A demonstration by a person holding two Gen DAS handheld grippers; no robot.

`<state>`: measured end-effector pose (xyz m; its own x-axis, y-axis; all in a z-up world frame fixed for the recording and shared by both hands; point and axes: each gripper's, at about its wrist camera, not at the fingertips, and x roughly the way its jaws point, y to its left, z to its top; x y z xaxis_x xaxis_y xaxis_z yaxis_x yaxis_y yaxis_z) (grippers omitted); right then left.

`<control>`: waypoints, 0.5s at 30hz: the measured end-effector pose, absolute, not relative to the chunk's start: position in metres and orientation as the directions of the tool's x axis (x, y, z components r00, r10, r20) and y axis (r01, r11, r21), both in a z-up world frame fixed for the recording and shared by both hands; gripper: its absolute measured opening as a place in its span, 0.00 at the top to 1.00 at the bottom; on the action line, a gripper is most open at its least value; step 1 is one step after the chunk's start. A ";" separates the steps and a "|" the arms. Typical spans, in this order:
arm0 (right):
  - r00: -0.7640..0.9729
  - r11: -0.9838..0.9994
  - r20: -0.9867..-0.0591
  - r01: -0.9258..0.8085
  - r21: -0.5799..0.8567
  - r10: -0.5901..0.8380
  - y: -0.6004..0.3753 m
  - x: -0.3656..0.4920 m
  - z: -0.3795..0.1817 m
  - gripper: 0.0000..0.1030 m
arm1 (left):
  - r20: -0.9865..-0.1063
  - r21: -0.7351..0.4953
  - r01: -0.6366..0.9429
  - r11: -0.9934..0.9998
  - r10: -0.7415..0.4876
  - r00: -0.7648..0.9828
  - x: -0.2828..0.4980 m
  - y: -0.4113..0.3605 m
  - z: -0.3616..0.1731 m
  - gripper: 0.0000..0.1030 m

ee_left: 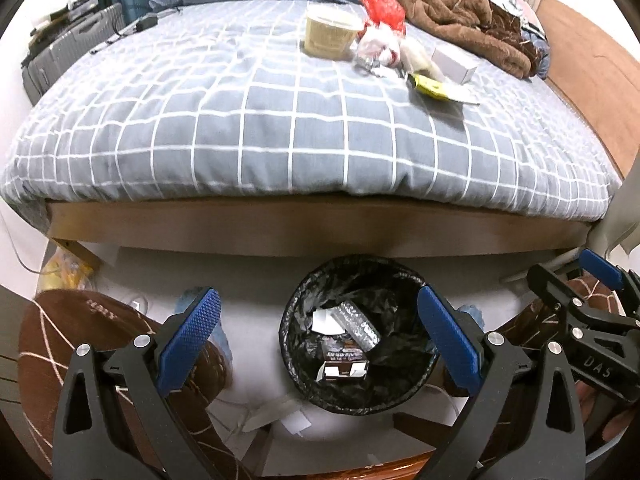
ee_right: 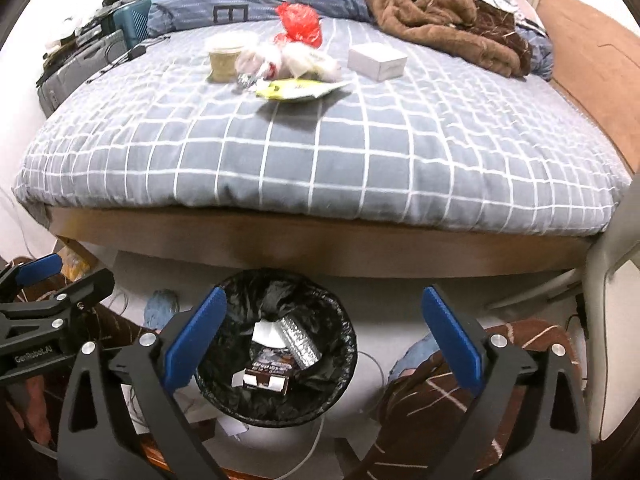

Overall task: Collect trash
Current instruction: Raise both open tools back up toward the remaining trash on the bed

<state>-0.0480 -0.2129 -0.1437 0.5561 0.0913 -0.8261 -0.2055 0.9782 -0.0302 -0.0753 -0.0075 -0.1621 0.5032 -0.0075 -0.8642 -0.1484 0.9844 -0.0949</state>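
Both of your hand-held grippers hang released and empty over the floor at the foot of the bed: the left hand-held gripper (ee_left: pixel 320 338) and the right hand-held gripper (ee_right: pixel 322 340) each show blue pads spread wide with nothing between them.

Largest first: the bed (ee_left: pixel 280 140), with its grey checked cover, lies ahead of and above both tools, and everything you have yet to fetch sits far across it, well apart from either one. Directly below and between your fingers stands the bin (ee_left: pixel 296 344), black-lined, with a few boxes and wrappers already inside; for the left tool it sits almost centred, for the right it lies slightly to the left.

On the bed, the trash cluster lies forward and to the right of the left tool, forward and a little left of the right one. By my reading the right hand is the nearer, since the pile looks closer in its view.

Within the cluster, the paper cup (ee_right: pixel 226 60) stands upright at the left end. The white box (ee_right: pixel 376 62) sits at the right end, its long axis running roughly across your line of reach. Between them are the red bag (ee_right: pixel 300 20) and crumpled white wrappers (ee_right: pixel 296 60). Nearest you lies the flat yellow packet (ee_right: pixel 292 90), long axis crosswise, probably the easiest first pick.
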 end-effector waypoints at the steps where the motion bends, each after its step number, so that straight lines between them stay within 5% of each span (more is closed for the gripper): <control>1: 0.560 0.979 -0.823 -0.204 -0.027 0.094 -0.214 -0.048 -0.141 0.08 | -0.861 -0.094 -0.148 0.985 -0.006 0.509 -0.075 -0.007 -0.159 0.06; 15: 0.626 0.978 -0.774 -0.204 -0.039 0.100 -0.218 -0.038 -0.096 0.08 | -0.820 -0.089 -0.152 0.984 0.014 0.572 -0.063 0.000 -0.113 0.06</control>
